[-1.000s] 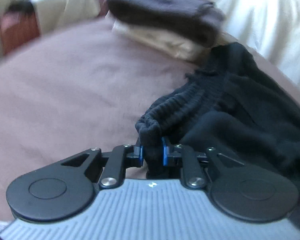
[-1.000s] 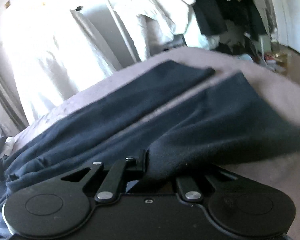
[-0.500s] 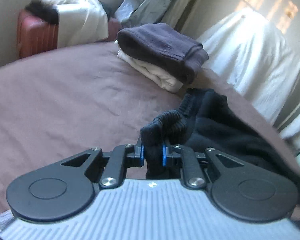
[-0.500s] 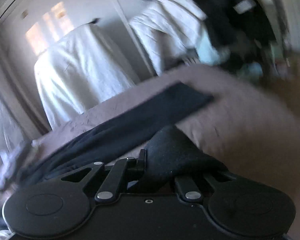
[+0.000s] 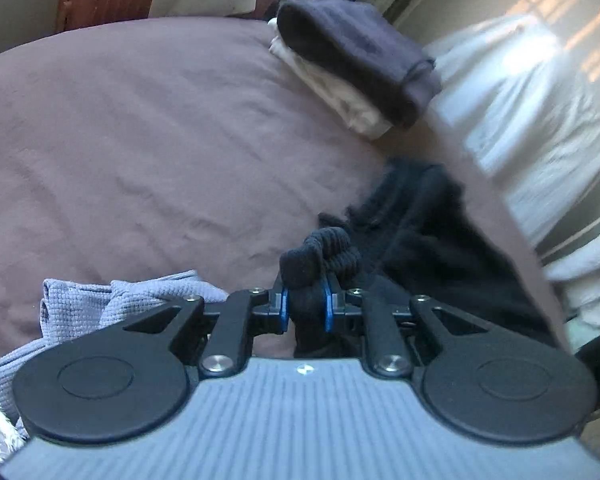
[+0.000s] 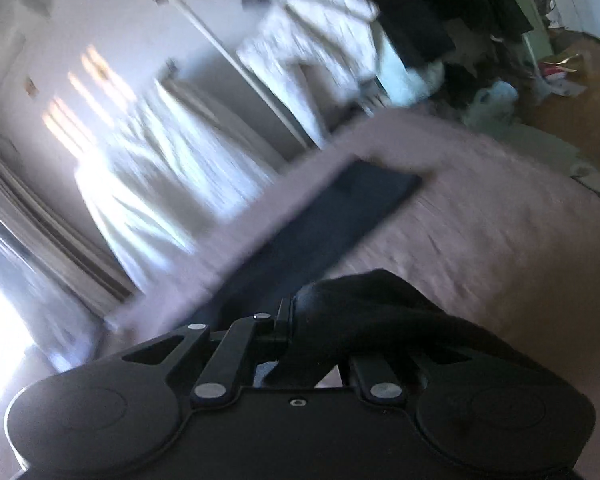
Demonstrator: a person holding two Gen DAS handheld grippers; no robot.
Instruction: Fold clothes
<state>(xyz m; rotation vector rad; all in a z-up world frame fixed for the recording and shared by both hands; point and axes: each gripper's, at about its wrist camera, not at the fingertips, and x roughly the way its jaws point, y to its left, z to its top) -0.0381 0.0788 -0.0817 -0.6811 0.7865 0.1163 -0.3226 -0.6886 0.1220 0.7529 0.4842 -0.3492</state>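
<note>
Fabric looks soft, thick and fleecy: black sweatpants (image 5: 432,240), w/ a ribbed elastic waistband (image 5: 324,252) that bunches into a firm roll. Probably light-to-medium weight, limp, not slippery; it'll sag and drag on the bedspread (image 5: 160,140) rather than hold shape. Waistband is the best hold, since the doubled rib gives the pads something to bite; a leg edge or cuff is the other sensible spot, taking a full fold of cloth, not one thin layer.

Left gripper (image 5: 305,307) is clamped on that waistband roll, blue pads (image 5: 285,307) pressed to either side, cloth bulging above them. It sits low over the brown bedspread, pointing across the bed, w/ the rest of the pants trailing off to its right toward the bed edge.

Right gripper (image 6: 320,320) is closed on a wad of the same black fabric, which drapes over its right finger so that tip is hidden. It's raised above the bed and tilted; view is motion-blurred. One pant leg (image 6: 340,216) lies flat and straight on the bedspread ahead of it.

Elsewhere: a folded dark garment (image 5: 360,56) stacked on a folded cream one (image 5: 340,96) at the far side; a grey waffle-knit cloth (image 5: 100,308) near the left gripper.
</note>
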